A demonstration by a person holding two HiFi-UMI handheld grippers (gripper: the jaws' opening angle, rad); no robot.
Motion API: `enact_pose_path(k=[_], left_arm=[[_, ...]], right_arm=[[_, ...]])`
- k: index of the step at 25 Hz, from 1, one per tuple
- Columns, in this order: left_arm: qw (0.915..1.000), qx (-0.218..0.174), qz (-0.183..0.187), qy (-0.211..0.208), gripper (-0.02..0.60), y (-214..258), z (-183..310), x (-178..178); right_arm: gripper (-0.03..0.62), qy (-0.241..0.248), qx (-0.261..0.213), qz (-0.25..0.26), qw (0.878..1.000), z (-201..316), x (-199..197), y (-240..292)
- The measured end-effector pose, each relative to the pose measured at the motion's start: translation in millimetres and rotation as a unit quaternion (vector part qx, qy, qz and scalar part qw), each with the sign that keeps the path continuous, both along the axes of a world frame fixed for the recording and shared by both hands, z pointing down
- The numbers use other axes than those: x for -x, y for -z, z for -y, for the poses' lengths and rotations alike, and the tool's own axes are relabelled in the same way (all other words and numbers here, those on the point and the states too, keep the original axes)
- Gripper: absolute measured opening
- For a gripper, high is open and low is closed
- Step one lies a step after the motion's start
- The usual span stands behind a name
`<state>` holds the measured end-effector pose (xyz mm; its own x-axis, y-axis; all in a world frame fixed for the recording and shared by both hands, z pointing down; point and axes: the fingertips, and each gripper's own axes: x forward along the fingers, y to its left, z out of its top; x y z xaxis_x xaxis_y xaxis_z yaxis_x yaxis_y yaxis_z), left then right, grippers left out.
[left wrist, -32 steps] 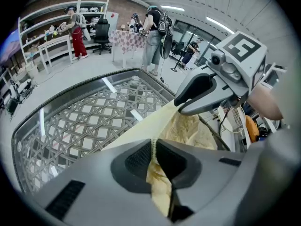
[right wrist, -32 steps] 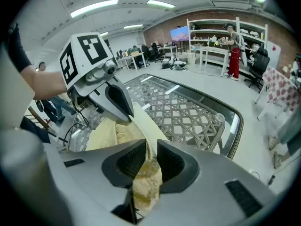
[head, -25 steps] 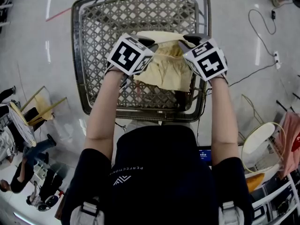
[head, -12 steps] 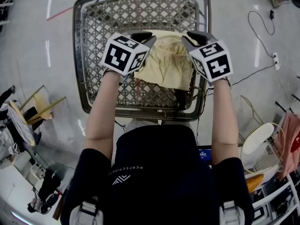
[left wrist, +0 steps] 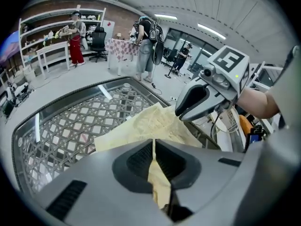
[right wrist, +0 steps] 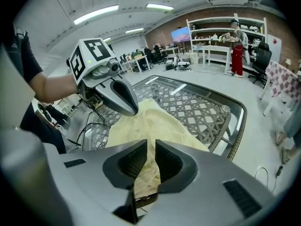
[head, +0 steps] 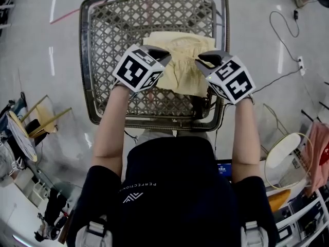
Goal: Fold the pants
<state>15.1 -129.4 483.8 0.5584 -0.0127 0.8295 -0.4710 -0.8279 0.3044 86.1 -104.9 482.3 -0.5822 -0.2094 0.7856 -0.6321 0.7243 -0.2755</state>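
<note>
Pale yellow pants (head: 180, 55) lie rumpled on the wicker table (head: 84, 60), upper centre of the head view. The left gripper (head: 160, 53) is at the cloth's left edge; its jaws have just been closing and now pinch a fold of fabric. The right gripper (head: 203, 60) is at the right edge, its jaws also just tightened, with a strip of cloth clamped between them.
</note>
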Motion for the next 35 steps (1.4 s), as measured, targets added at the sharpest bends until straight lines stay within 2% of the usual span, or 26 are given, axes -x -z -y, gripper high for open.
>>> enact_pose_path(k=[6,11,21,25,32,35], left_arm=[[0.9999,0.007,0.01,0.0,0.025,-14,-5,0],[0.9997,0.001,0.008,0.024,0.025,-23,9,-4],[0.9982,-0.006,0.012,0.058,0.024,-35,19,-6],[0.9979,-0.006,0.005,0.064,0.021,-28,15,-3],[0.9971,-0.03,0.004,0.071,0.015,-13,-4,12],[0.9953,-0.041,-0.005,0.087,0.014,-5,-16,18]], right_arm=[[0.064,-0.008,0.023,0.001,1.0,-10,0,-16],[0.064,-0.023,0.017,-0.018,0.999,-2,-3,-28],[0.064,-0.061,0.013,-0.01,0.998,6,-4,-38],[0.064,-0.09,0.008,0.019,0.996,4,-5,-23],[0.052,-0.15,-0.012,0.024,0.988,-12,-12,-4],[0.049,-0.177,-0.022,0.036,0.983,-22,-11,7]])
